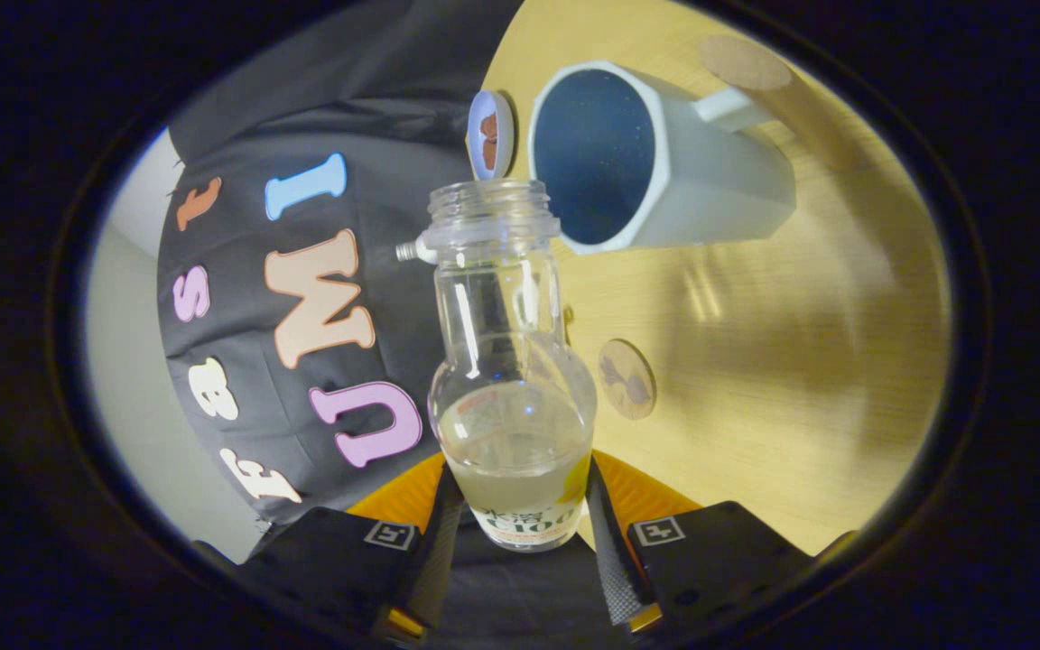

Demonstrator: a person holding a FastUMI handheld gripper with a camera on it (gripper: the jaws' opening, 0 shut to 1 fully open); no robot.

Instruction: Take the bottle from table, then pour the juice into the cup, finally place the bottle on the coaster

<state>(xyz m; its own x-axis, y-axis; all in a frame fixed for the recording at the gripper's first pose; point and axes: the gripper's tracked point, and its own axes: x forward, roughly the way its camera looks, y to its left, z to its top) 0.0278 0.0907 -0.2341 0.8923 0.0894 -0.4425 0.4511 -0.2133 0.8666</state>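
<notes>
Your hand-held gripper point(520, 515) clamps the bottle point(511, 379), mouth tilted beside the cup point(655, 162) at upper right. You're pouring; next, tip further.

You've got a clear bottle point(511, 361) with pale yellowish juice, a white cup point(664, 171) that's dark blue inside, light wood table point(800, 361).
</notes>
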